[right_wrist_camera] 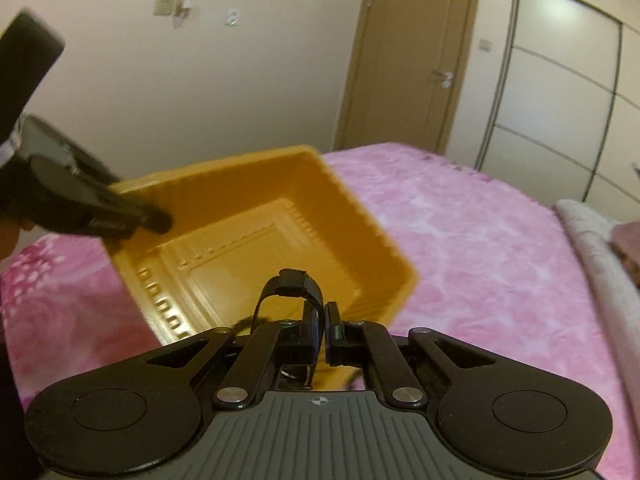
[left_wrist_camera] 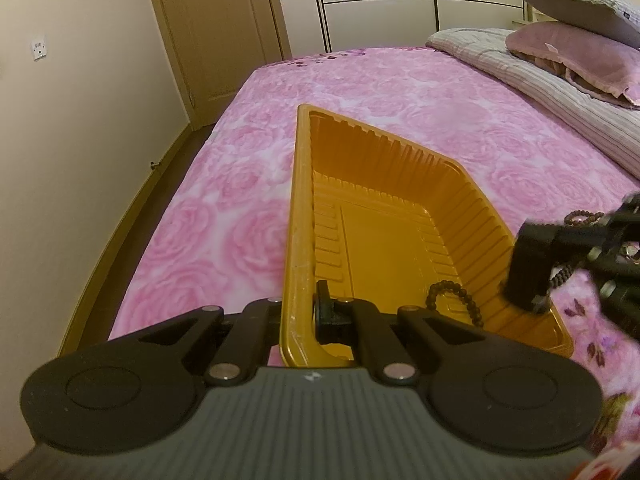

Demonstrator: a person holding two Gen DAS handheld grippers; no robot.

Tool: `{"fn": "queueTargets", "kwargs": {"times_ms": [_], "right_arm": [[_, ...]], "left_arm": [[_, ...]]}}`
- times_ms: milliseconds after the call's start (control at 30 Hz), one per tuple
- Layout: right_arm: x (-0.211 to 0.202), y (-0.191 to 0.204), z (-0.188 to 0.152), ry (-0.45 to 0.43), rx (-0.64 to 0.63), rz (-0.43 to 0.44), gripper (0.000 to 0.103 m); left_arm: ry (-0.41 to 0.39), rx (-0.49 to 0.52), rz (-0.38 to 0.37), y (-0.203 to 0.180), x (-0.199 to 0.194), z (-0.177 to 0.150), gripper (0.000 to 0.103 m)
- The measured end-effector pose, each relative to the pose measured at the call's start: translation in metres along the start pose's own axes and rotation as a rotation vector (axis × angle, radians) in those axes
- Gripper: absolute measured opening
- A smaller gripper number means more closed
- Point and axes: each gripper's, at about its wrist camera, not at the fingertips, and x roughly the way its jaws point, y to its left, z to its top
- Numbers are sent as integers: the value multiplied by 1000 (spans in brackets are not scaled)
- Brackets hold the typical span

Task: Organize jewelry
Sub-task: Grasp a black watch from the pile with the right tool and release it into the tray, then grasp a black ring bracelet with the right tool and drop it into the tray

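An orange plastic tray (left_wrist_camera: 384,232) lies on the pink bed. My left gripper (left_wrist_camera: 298,316) is shut on the tray's near left rim; it also shows in the right wrist view (right_wrist_camera: 132,216) at the tray (right_wrist_camera: 256,240). A dark beaded bracelet (left_wrist_camera: 456,300) rests in the tray's near right corner. My right gripper (right_wrist_camera: 322,328) is shut on a black strap-like band (right_wrist_camera: 296,284) over the tray's near edge. In the left wrist view the right gripper (left_wrist_camera: 532,272) is at the tray's right rim, with beads (left_wrist_camera: 580,218) and a cord (left_wrist_camera: 564,272) hanging by it.
The pink rose bedspread (left_wrist_camera: 224,208) covers the bed. A folded striped quilt (left_wrist_camera: 560,88) and pillows (left_wrist_camera: 580,52) lie at the far right. A wall (left_wrist_camera: 80,120) runs close along the bed's left side, with a door (left_wrist_camera: 224,32) beyond.
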Motion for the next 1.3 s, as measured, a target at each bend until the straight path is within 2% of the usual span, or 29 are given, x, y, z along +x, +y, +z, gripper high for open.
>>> {"fn": "queueTargets", "kwargs": {"times_ms": [167,200,267,333,367,500,667,800,933,1133,1200,1267,1300], "right_arm": [[10,10,-11,32,28,43,5],[11,8,-13,43,45,69,8],[9,4,-17,42,73,76,21],[1,-5,-23,14,102,41,52],[-4,-12,-26,0,126,27,55],[-20,-37,-41,8,202,-61,55],[-28,-72,-73,107,286,-213,55],[-33,-94,-93,157,339,-261,55],[-28,-101,-101,177,290,-296,55],[-27,-114,-112,199,194,-437,48],[-26,-121,-117,224,167,-459,47],[-20,-127,-123,265,131,-485,43],[-17,-130,-126,282,112,-489,38]], "left_arm": [[-2,-1,-2,0,-1,-1,3],[-2,-3,-4,0,-1,-1,3],[-3,-2,-10,1,-1,-1,3],[-6,-1,-7,1,-2,-1,3],[-4,-3,-6,1,-2,-1,3],[-5,-8,-7,1,-2,-1,3],[-4,-8,-7,0,-2,-1,3],[-2,-11,-6,0,-1,-2,3],[0,-11,-4,0,-1,-2,3],[0,-8,-1,0,-2,-2,3],[0,-8,-1,0,-2,-2,3],[0,-8,-1,-1,-2,-2,3],[0,-8,-1,0,-2,-2,3]]}}
